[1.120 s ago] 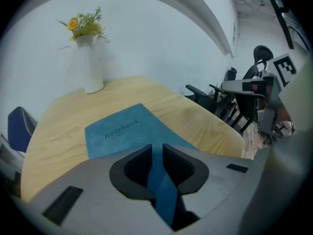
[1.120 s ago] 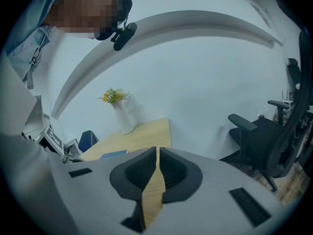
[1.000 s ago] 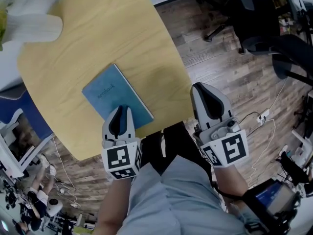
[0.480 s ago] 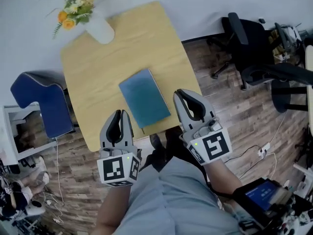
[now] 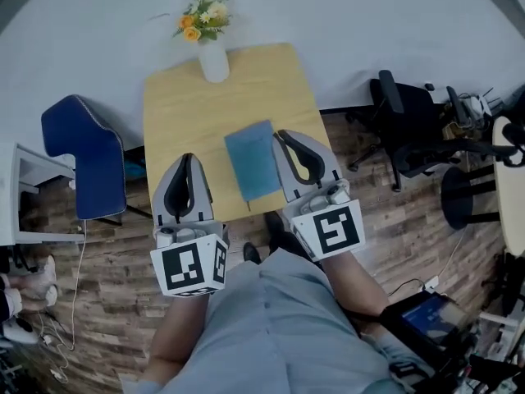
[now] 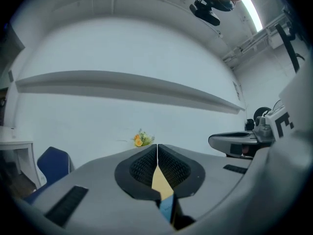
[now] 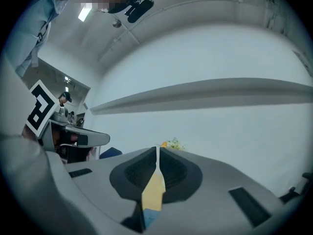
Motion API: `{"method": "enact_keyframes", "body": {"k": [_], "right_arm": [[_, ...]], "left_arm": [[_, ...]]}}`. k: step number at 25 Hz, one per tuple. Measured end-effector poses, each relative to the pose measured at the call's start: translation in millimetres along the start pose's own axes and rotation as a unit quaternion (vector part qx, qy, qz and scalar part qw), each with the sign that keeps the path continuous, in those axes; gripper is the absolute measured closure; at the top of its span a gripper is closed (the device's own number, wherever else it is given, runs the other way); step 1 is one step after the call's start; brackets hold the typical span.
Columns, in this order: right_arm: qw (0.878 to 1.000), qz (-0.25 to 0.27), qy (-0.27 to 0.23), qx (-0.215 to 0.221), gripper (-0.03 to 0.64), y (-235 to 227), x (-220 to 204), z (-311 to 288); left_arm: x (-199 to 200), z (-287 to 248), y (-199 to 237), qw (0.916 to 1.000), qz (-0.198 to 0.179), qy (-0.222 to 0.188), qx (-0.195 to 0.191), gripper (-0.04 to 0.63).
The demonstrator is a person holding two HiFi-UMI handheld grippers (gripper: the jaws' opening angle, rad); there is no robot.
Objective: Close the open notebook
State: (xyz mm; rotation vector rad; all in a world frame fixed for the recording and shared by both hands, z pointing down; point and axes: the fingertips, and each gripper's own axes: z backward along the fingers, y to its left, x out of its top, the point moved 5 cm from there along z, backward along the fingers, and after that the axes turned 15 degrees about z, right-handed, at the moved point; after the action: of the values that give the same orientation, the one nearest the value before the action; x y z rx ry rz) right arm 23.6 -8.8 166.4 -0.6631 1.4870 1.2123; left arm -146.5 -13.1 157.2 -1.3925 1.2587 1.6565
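Notebook (image 5: 253, 161) lies closed on table (image 5: 184, 109), near its front edge. Left gripper (image 5: 185, 159): jaws just closed, nothing between. Right gripper (image 5: 285, 136): jaws together, empty.

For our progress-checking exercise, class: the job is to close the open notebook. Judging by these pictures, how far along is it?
Done: the blue notebook lies shut, cover up, on the wooden table. In hand: nothing. The left gripper and the right gripper each have their jaws together with nothing between them, and are held up off the table. Left: nothing that shows, so the task looks complete.
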Motion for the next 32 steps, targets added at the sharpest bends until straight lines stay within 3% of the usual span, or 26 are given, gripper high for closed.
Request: {"method": "enact_keyframes", "body": {"k": [11, 32], "right_arm": [[0.999, 0.032, -0.017, -0.014, 0.568, 8, 21, 21], [0.999, 0.034, -0.005, -0.023, 0.568, 10, 17, 28]], "left_arm": [[11, 30, -12, 0.9996, -0.001, -0.028, -0.006, 0.575], [4, 29, -14, 0.9997, 0.000, -0.013, -0.021, 0.575]]}}
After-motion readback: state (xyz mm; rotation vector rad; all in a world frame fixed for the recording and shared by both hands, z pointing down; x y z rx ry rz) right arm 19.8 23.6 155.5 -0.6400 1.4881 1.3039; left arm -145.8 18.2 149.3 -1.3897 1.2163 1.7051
